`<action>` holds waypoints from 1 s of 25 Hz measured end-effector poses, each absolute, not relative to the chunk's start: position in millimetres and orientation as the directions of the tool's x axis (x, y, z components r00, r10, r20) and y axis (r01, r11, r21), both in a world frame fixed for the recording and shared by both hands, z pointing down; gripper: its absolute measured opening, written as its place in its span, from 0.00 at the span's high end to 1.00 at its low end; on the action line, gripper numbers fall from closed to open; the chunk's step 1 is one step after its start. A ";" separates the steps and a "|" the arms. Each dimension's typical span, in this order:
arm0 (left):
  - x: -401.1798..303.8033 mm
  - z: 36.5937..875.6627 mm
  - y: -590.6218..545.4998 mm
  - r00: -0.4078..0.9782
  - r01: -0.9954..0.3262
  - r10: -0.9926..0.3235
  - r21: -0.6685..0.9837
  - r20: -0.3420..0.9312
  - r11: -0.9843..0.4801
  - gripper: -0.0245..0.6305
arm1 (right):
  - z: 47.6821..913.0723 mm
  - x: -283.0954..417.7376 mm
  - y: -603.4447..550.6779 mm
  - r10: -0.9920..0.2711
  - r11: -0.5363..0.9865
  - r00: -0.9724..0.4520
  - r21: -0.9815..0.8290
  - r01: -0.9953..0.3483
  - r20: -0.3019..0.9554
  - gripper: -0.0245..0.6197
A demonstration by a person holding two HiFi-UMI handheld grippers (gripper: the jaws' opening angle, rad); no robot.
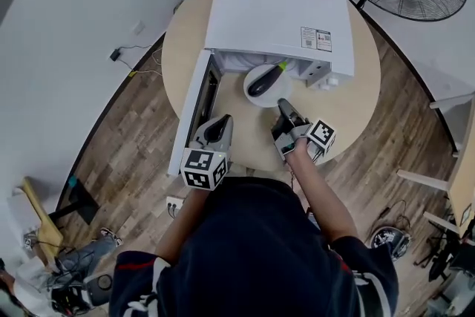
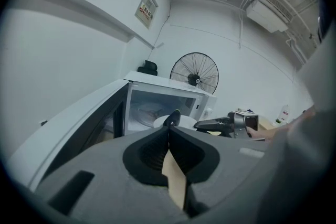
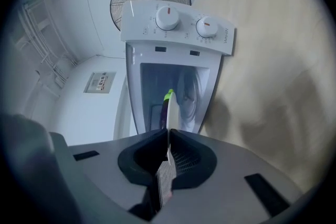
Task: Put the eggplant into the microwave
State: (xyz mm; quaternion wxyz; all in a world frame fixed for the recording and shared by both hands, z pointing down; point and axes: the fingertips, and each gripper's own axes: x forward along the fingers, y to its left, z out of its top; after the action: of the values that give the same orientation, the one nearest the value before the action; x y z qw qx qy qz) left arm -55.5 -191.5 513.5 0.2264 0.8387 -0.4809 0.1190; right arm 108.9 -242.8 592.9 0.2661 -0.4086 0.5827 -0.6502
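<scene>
Eggplant (image 1: 265, 80) looks smooth, light and likely to roll, so the right gripper (image 1: 283, 105), clamped on the plate (image 1: 254, 97) at five o'clock, should carry it level; the left gripper (image 1: 222, 122) is closed, empty.

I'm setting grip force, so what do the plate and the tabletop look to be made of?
The plate looks like glazed ceramic or melamine: it is plain white and smooth, with a thin stiff rim. I cannot tell which of the two. The tabletop looks like light wood laminate or veneer: even beige, matte, with no clear grain.
</scene>
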 end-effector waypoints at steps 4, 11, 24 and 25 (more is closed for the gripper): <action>-56.7 520.3 -192.6 0.523 -0.852 -0.734 0.271 0.433 -0.447 0.94 | 606.3 109.0 -257.9 -0.831 -0.191 -0.502 -0.970 -0.152 0.242 0.93; -56.0 528.9 -194.4 0.536 -0.844 -0.712 0.299 0.454 -0.445 0.94 | 630.1 108.3 -275.9 -0.826 -0.240 -0.476 -0.953 -0.186 0.301 0.93; -52.2 538.7 -204.1 0.526 -0.850 -0.710 0.309 0.469 -0.426 0.94 | 648.7 101.8 -308.0 -0.840 -0.277 -0.444 -0.950 -0.146 0.313 0.93; -51.8 539.4 -204.7 0.525 -0.851 -0.709 0.310 0.470 -0.425 0.94 | 650.6 102.0 -309.4 -0.840 -0.281 -0.441 -0.949 -0.145 0.316 0.93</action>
State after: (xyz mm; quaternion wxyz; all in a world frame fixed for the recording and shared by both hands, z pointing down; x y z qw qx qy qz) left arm -51.8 -204.7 539.4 0.2618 0.8331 -0.4682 0.1351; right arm 102.0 -309.4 650.6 0.2645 -0.4578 0.5381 -0.6564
